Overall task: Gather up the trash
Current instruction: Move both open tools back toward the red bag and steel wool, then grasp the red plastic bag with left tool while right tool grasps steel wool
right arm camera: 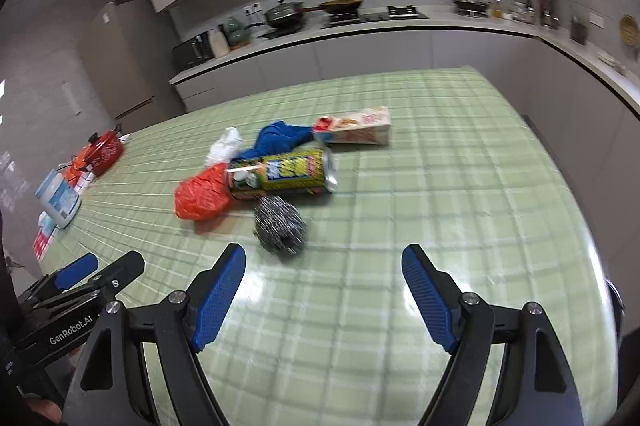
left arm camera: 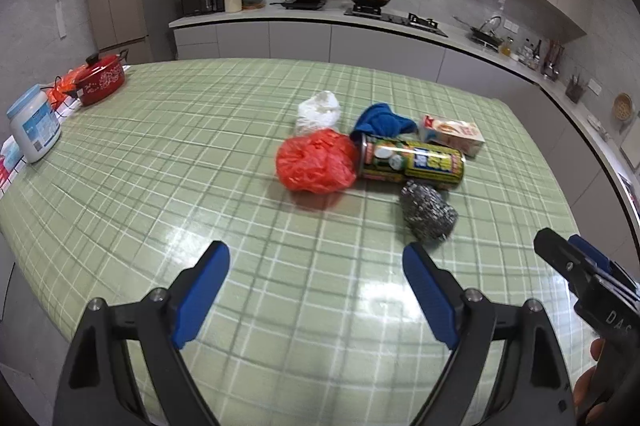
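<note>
Trash sits in 1 loose cluster near the middle of the green checked table [left arm camera: 160, 154], and I judge it was bunched that way so both my tools can work it from the near edge. My left gripper [left arm camera: 316, 290] hangs over bare cloth with jaws spread wide and nothing between them; my right gripper [right arm camera: 324, 290] is the same, jaws wide apart and empty, with the steel scourer [right arm camera: 280, 222] just beyond its left finger. Behind the scourer the can [right arm camera: 286, 174] lies on its side, its long axis running across my view, its metal end pointing right and its other end against the crumpled red bag [right arm camera: 200, 196]. Further back lie a white wad [right arm camera: 224, 146], a blue cloth [right arm camera: 280, 140] and a small carton [right arm camera: 356, 130], also lying flat with its long axis left to right. The scourer looks like my nearest pick. No bin shows in either view, so I cannot tell where the pieces should go. A red pot [left arm camera: 100, 80] and a white tub [left arm camera: 34, 128] stand well apart at the far left edge
</note>
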Motion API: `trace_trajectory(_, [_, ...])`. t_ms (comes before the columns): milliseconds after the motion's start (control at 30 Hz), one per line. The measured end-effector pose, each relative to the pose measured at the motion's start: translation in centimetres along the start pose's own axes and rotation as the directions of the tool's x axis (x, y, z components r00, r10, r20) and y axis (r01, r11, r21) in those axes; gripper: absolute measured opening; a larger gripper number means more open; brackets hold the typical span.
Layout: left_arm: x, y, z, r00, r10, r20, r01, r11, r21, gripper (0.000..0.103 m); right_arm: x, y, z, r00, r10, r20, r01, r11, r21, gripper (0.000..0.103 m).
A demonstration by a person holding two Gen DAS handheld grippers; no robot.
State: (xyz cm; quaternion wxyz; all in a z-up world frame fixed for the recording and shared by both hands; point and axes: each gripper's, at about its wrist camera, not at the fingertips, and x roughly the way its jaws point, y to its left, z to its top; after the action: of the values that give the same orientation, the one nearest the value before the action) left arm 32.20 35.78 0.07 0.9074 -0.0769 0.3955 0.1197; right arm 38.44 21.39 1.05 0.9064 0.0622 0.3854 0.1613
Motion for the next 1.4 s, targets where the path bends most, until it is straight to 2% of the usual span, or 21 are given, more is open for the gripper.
trace_trajectory(133, [1.4, 0.5, 1.1, 1.0, 0.025, 0.001, -0.025, 1.0, 0.016, 0.089, 2.5, 1.1, 1.2, 0.999, 0.029, -0.016, -0.03, 1.0, -0.008, 0.082])
trace_trajectory(400, [4.9, 1.6, 3.0, 0.999, -0.001, -0.033, 0.004, 0.997, 0.072, 0.089, 6.2, 2.7, 1.8, 0.998, 0.003, -0.062, -0.004, 1.0, -0.008, 0.082])
trace_trajectory(800, [9.0, 3.7, 6.5, 0.991, -0.112, -0.067, 0.122, 0.979, 0.164, 0.089, 10.6, 4.9, 1.8, 0.99, -0.091, -0.104, 0.099, 0.992, 0.076, 0.082])
trace_trajectory(1167, [12.1, 3.2, 7.5, 0.981, -0.156, -0.117, 0.175, 0.968, 0.179, 0.089, 13.6, 4.9, 1.2, 0.982, -0.102, -0.156, 0.114, 0.991, 0.07, 0.082])
trace_trajectory(1200, [12.4, 3.1, 7.5, 0.98, -0.156, -0.123, 0.177, 0.967, 0.182, 0.089, 13.7, 4.8, 1.2, 0.983, -0.103, -0.154, 0.114, 0.991, 0.066, 0.08])
trace_trajectory(1267, [13.0, 2.9, 7.3, 0.978, -0.159, -0.133, 0.182, 0.966, 0.182, 0.089, 13.9, 4.8, 1.3, 0.982, -0.095, -0.16, 0.106, 0.992, 0.062, 0.066])
trace_trajectory(1333, [13.5, 3.0, 7.1, 0.974, -0.169, -0.148, 0.194, 0.966, 0.172, 0.088, 14.3, 4.8, 1.2, 0.981, -0.082, -0.174, 0.093, 0.994, 0.06, 0.065])
trace_trajectory(1400, [13.8, 3.3, 6.8, 0.97, -0.181, -0.162, 0.207, 0.965, 0.161, 0.073, 14.6, 4.9, 1.1, 0.98, -0.08, -0.184, 0.091, 0.995, 0.051, 0.065])
